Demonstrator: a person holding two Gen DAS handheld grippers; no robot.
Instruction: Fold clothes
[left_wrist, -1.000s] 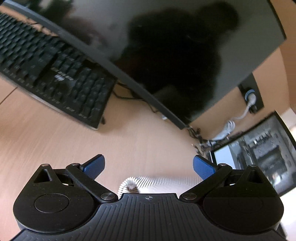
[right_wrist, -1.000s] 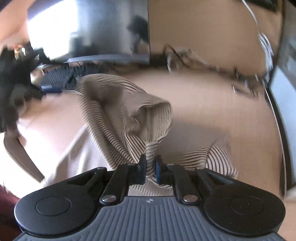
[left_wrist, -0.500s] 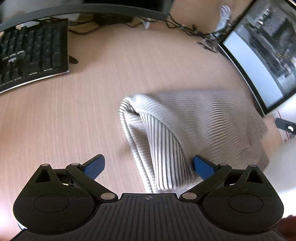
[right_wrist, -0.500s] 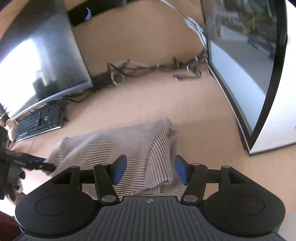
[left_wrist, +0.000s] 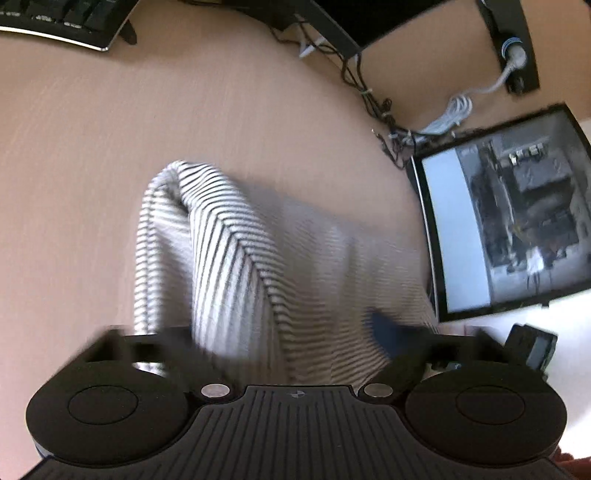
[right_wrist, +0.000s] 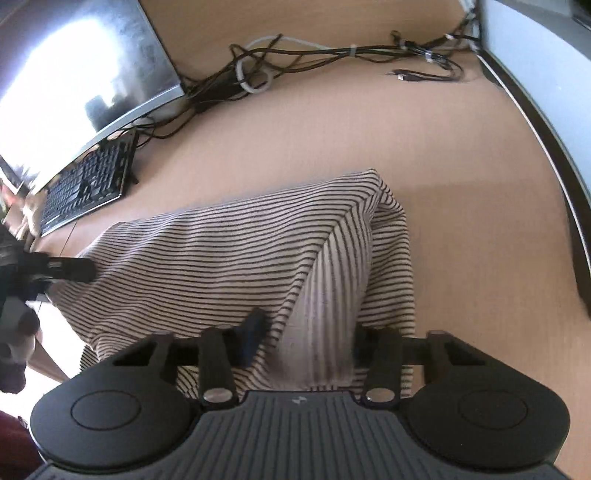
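wooden desk | monitor, keyboard | striped garment | both grippers apart

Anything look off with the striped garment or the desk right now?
The striped garment lies in a loose fold with a raised ridge, and its near-left corner overhangs the desk edge. Loose cables tangle behind it. Nothing looks spilled or damaged.

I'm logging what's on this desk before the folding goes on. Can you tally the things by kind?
Striped garment: 1
Grippers, left and right: 2
Keyboard: 1
Monitor: 1
Glass-sided computer case: 1
Cable tangle: 1
Total: 7
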